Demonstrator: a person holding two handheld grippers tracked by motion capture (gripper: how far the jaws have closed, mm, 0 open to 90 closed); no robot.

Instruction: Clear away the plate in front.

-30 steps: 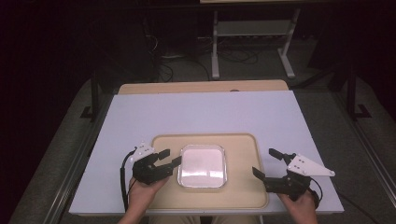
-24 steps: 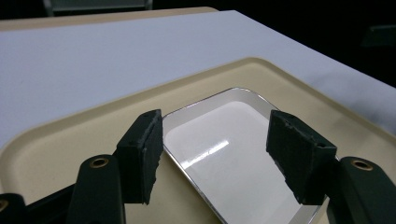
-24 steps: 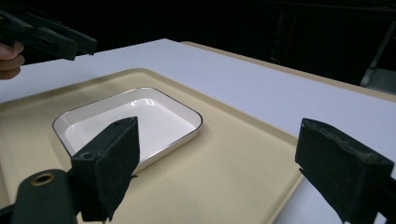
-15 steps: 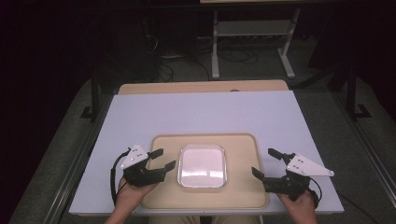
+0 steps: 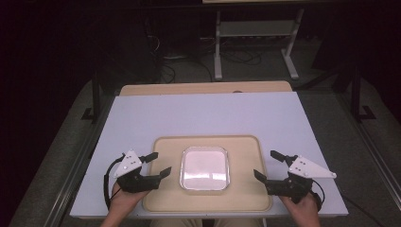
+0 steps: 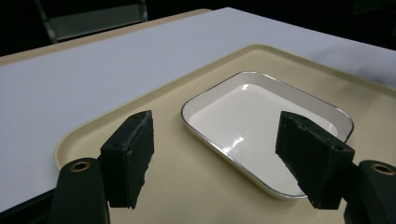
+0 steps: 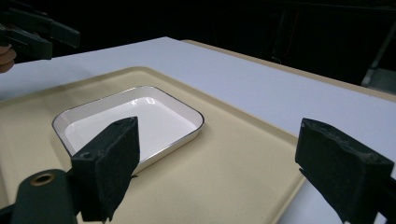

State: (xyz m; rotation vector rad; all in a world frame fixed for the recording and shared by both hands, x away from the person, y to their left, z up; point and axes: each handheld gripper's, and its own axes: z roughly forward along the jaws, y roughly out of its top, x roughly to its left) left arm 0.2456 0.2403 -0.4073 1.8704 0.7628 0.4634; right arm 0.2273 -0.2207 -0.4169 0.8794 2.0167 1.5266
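White enamel dish (image 5: 204,168) sits in the middle of the beige tray (image 5: 246,198). Left gripper (image 5: 160,166), whose jaws have just been opening, stands wide beside it, holding nothing. Right gripper (image 5: 267,166) also gapes wide, empty.

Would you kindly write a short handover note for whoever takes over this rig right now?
Left tongs: open, nothing between the jaws, which have just been opening; they sit at the left edge of the beige tray.
Right tongs: open, empty, at the tray's right edge.
White dish: empty, flat on the middle of the tray, untouched by either tongs.
Done: the dish sits on the tray.
Left: unclear; probably nothing, or a fresh grasp of the dish.
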